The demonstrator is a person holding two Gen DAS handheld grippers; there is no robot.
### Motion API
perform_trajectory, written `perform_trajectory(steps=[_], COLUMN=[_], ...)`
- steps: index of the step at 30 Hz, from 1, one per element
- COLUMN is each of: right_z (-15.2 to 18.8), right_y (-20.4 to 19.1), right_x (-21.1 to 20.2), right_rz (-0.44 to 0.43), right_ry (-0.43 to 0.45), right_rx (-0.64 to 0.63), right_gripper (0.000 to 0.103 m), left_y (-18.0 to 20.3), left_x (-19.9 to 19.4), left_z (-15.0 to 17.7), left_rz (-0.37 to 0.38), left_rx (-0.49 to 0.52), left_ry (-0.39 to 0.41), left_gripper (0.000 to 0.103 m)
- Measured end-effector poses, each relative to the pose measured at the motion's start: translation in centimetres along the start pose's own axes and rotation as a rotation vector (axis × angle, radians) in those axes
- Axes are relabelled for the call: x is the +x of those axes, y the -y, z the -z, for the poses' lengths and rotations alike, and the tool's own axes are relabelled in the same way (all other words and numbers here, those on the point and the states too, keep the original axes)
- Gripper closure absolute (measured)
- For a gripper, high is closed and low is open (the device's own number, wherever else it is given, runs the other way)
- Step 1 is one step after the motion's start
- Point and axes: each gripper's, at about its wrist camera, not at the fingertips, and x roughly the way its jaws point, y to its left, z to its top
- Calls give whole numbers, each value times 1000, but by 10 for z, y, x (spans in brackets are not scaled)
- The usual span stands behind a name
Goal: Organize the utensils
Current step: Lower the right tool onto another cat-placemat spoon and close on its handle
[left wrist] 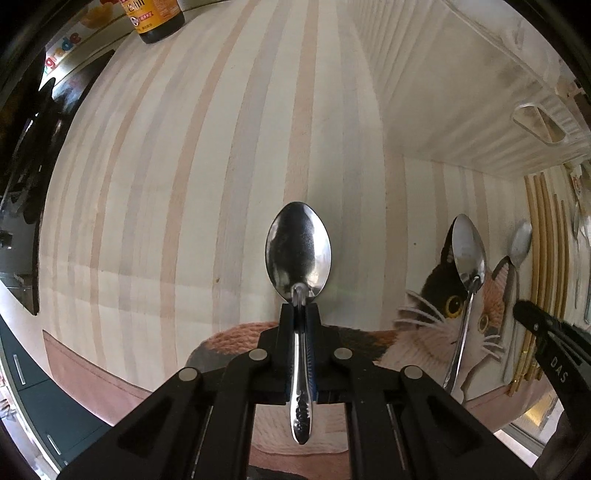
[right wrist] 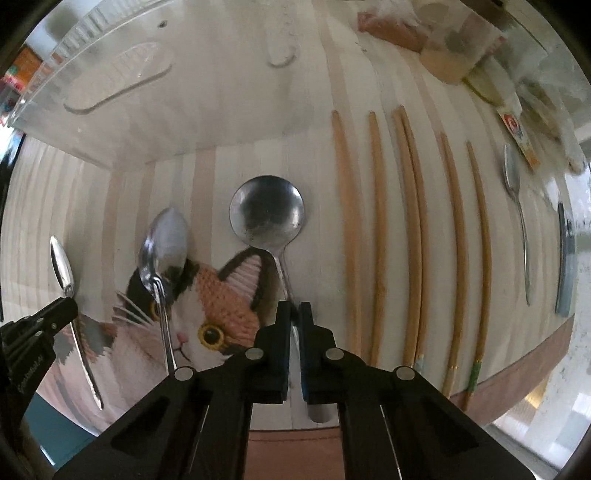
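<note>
My left gripper (left wrist: pixel 300 306) is shut on the handle of an oval steel spoon (left wrist: pixel 298 251), bowl pointing forward, over the striped mat with a cat picture (left wrist: pixel 192 177). My right gripper (right wrist: pixel 294 308) is shut on the handle of a round-bowled steel spoon (right wrist: pixel 266 218). Between them another oval spoon (right wrist: pixel 162 243) lies on the cat's face; it also shows in the left wrist view (left wrist: pixel 468 251). The left gripper and its spoon (right wrist: pixel 62 266) show at the left edge of the right wrist view. The right gripper's tip (left wrist: pixel 532 314) shows in the left wrist view.
Several wooden chopsticks (right wrist: pixel 413 236) lie side by side right of the round spoon, then a small spoon (right wrist: pixel 515 195) and a grey knife (right wrist: pixel 565 258). A clear plastic organizer tray (right wrist: pixel 122 81) stands behind. A dark sauce bottle (left wrist: pixel 155 18) stands far left. Packets (right wrist: pixel 517 81) crowd the back right.
</note>
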Motion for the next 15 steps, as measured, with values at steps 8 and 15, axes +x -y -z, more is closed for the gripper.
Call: perform_trajectory(steps=[8,15], right_z=[20,6], right_y=[35,36], right_x=[2,-18], right_rz=[-98,-170], right_ry=[-47,0], right_rx=[146,145], right_gripper=[103,102], left_y=[-11,-14], left_x=[0,-19], left_z=[-6,-9], left_rz=[2,-15], left_rx=[8,12], left_ry=[0,48], left_gripper=[99,99])
